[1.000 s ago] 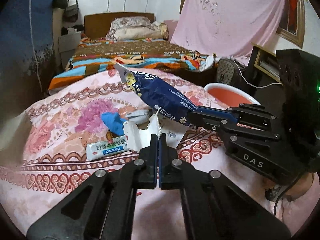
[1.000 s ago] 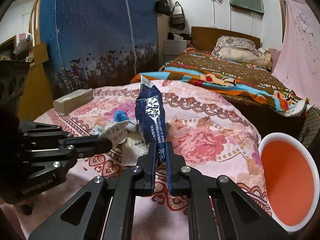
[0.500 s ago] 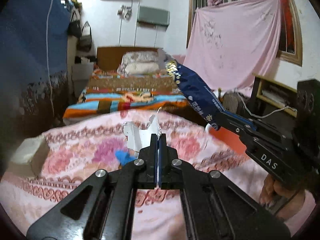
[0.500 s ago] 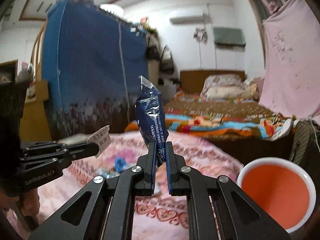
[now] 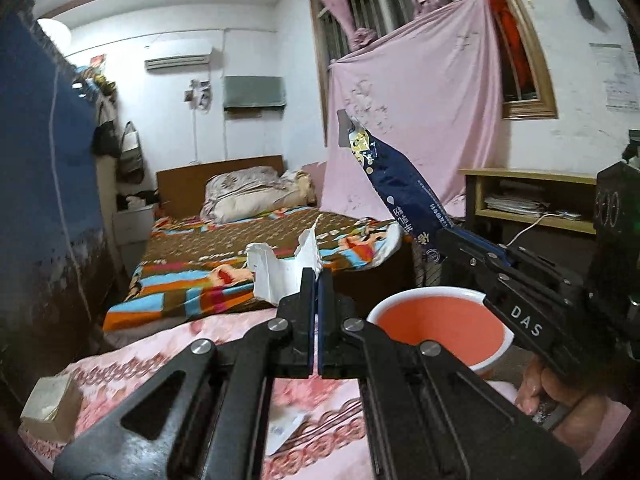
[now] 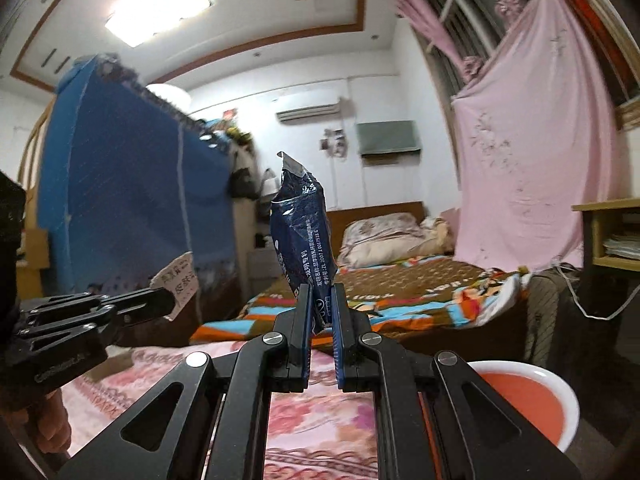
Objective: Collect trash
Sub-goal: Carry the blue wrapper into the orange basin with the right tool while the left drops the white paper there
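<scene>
Left wrist view: left gripper (image 5: pixel 318 280) has its jaws pressed together on a torn white paper scrap (image 5: pixel 280 272), which sticks up and to the left of the fingertips, held in the air above the pink floral bedspread (image 5: pixel 132 364). To the right, the right gripper (image 5: pixel 444 240) pinches a dark blue snack wrapper (image 5: pixel 394 184) by its lower end; the wrapper slants up and left, torn silver end at top. Orange basin with white rim (image 5: pixel 496 354) sits low on the right, beyond the bedspread edge and below the right gripper. A person's fingers (image 5: pixel 556 404) wrap the right gripper's handle. Beige box (image 5: pixel 50 406) lies near left on the bedspread, some white paper (image 5: pixel 286 426) under the left gripper's frame. Right wrist view: right gripper (image 6: pixel 320 312) clamped on the blue wrapper (image 6: pixel 302 236), which stands nearly upright between the pads. Left gripper (image 6: pixel 170 302) at left holds the white scrap (image 6: pixel 180 282), printed side visible. Orange basin (image 6: pixel 560 412) at lower right. Far bed with a striped colourful blanket (image 6: pixel 400 300) behind.
</scene>
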